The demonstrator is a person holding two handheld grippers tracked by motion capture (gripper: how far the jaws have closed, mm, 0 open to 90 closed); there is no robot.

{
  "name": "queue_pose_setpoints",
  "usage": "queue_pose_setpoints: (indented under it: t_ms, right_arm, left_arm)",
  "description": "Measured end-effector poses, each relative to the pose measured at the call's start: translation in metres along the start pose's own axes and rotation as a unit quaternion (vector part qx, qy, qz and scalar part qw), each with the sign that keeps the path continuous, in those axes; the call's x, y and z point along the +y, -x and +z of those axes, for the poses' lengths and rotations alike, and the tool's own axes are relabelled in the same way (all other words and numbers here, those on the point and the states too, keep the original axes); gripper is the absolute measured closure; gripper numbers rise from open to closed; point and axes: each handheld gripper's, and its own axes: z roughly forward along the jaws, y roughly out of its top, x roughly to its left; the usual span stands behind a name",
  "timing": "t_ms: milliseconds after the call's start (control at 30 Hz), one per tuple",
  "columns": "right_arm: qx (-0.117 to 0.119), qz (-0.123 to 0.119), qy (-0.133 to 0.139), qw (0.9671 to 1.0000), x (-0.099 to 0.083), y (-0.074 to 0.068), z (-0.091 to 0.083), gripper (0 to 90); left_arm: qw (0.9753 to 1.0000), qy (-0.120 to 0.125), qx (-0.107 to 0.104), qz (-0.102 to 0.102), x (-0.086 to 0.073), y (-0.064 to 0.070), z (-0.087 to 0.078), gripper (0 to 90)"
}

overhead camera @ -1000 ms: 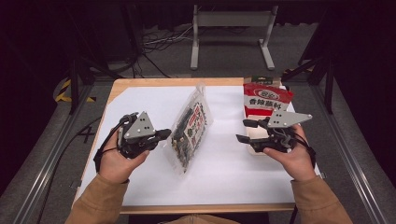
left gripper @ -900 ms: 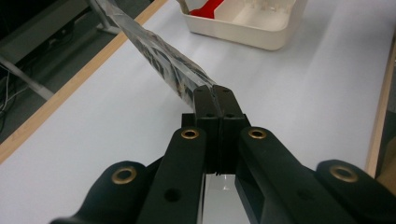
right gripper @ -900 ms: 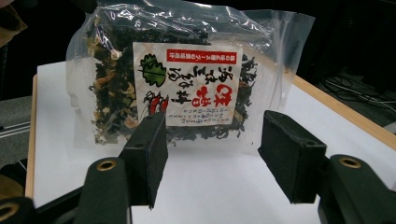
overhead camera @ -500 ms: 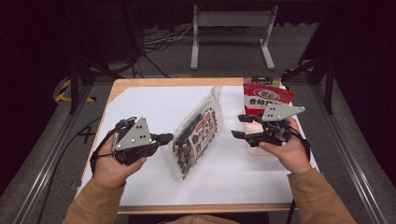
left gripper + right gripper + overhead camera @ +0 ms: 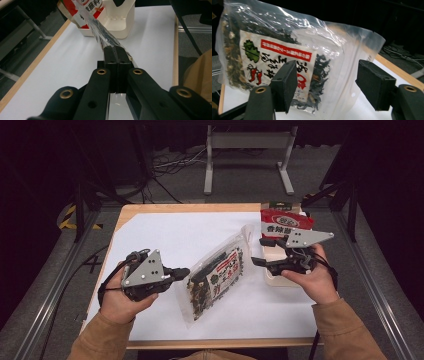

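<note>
Left gripper (image 5: 181, 271): jaws pressed together, pinching the near-left edge of the clear seaweed bag (image 5: 217, 275); in the left gripper view the plastic film runs out from between the jaws toward the far tray. Bag sits mid-worktop, tilted, its far end raised toward the right; whether its near end touches the white sheet (image 5: 170, 235) I cannot tell. Contents: dark dried strands behind a white label with red and green print (image 5: 279, 62).

Right gripper (image 5: 260, 252): jaws spread, just right of the bag's far end, not touching it; in the right gripper view the bag shows between and beyond the two pads.

White plastic tray (image 5: 125, 23), far right on the worktop, holds a red-and-white packet (image 5: 285, 222) standing upright.
</note>
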Motion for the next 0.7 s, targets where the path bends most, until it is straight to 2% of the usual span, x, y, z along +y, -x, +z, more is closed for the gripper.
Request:
queue_pose_setpoints:
  t_ms: [200, 367, 567, 700]
  right_arm:
    - [0.031, -0.032, -0.002, 0.999, 0.023, -0.005, 0.005, 31.5]
    - [0.044, -0.063, -0.007, 0.997, 0.042, -0.007, 0.013, 31.5]
    - [0.063, -0.073, -0.011, 0.9953, 0.056, -0.004, 0.024, 30.8]
    - [0.097, -0.077, -0.025, 0.992, 0.061, -0.004, 0.036, 27.8]
  left_arm:
    - [1.0, 0.003, -0.004, 0.002, -0.001, -0.001, -0.002, 90.0]
    - [0.9999, 0.005, -0.008, 0.006, 0.0, 0.0, -0.002, 90.0]
    - [0.9998, 0.007, -0.013, 0.015, 0.002, 0.001, -0.002, 90.0]
    - [0.9996, 0.006, -0.022, 0.017, 0.002, 0.0, 0.0, 90.0]
